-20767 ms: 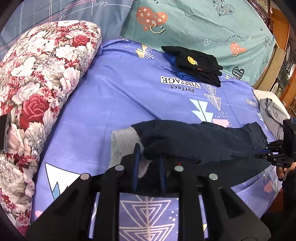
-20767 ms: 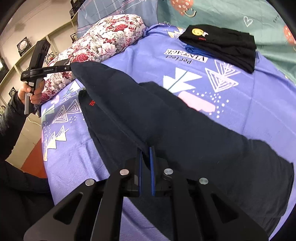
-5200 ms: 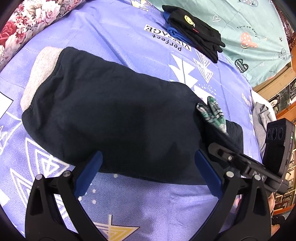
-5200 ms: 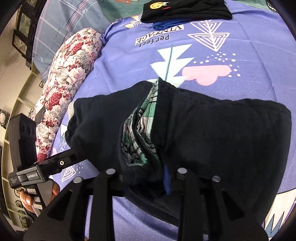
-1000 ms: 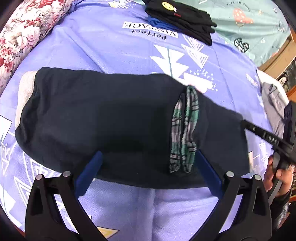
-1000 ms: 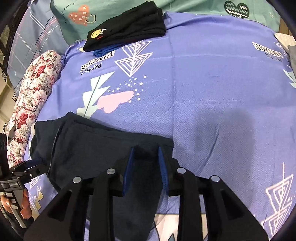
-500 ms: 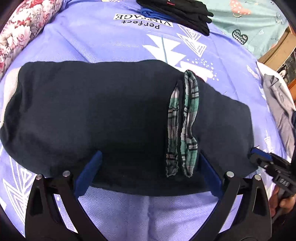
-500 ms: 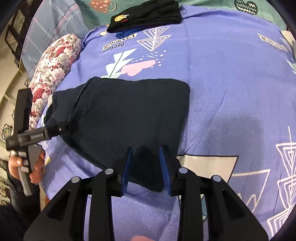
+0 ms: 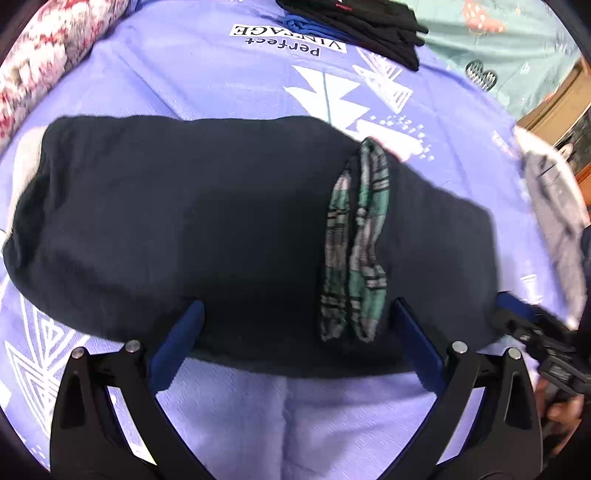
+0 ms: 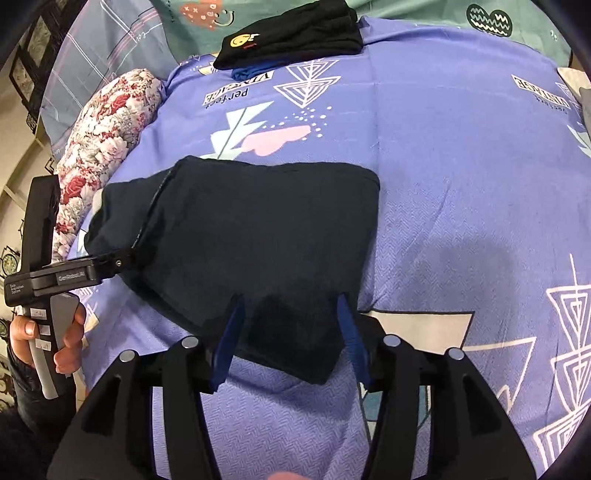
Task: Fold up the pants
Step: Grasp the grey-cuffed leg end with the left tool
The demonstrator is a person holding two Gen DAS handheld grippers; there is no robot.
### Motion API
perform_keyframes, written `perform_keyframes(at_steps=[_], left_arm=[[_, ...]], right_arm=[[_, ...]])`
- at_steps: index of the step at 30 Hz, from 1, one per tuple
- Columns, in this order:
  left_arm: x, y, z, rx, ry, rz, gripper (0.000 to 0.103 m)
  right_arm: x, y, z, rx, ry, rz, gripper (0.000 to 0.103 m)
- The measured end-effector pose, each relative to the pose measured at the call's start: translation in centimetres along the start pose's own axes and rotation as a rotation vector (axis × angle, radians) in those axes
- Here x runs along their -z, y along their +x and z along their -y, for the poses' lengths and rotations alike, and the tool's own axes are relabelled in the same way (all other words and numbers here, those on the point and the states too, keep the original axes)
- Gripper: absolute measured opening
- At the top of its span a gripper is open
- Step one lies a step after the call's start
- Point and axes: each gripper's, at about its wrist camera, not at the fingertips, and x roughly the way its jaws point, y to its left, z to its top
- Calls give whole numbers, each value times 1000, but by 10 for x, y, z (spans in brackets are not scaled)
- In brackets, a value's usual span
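The dark navy pants (image 9: 207, 221) lie folded on the purple bedsheet (image 9: 295, 413), with a strip of green plaid lining (image 9: 354, 240) showing at the fold. My left gripper (image 9: 295, 332) stands wide open at the near edge, its fingers astride the cloth without pinching it. In the right wrist view the pants (image 10: 258, 236) form a flat rectangle. My right gripper (image 10: 290, 326) has its jaws opening around the near corner, and the blue pads do not press on it. The left gripper (image 10: 110, 264) shows at the pants' left edge, held by a hand (image 10: 68, 343).
A stack of folded black clothes (image 10: 291, 33) sits at the far side of the bed. A floral pillow (image 10: 107, 122) runs along the left. A grey garment (image 9: 554, 206) lies at the right edge. Bare purple sheet (image 10: 461, 166) stretches right of the pants.
The right gripper's jaws have spread apart from the pants corner they were pinching, and that end now lies flat. The left gripper has stayed open and barely moved.
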Motion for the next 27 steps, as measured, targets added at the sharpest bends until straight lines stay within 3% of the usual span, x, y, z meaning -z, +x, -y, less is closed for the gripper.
perform_keyframes(at_steps=[2, 8, 11, 14, 18, 22, 27], left_arm=[[-1, -16, -11, 70, -35, 29, 101], [3, -65, -71, 152, -192, 144, 101], [9, -81, -104, 110, -281, 200, 101], [16, -84, -138, 71, -375, 192, 101], [21, -69, -168, 104, -508, 159, 101], [21, -51, -174, 133, -552, 137, 100], [4, -41, -172, 96, -540, 169, 99]], right_arm=[[-2, -10, 6, -7, 29, 38, 53], [-5, -26, 20, -46, 88, 85, 61], [-4, -21, 16, -63, 81, 65, 61], [-3, -14, 7, -67, 63, 48, 61], [-2, -8, 2, -65, 59, 32, 61], [-3, -5, 3, -59, 72, 21, 63], [-4, -4, 4, -36, 74, 28, 67]])
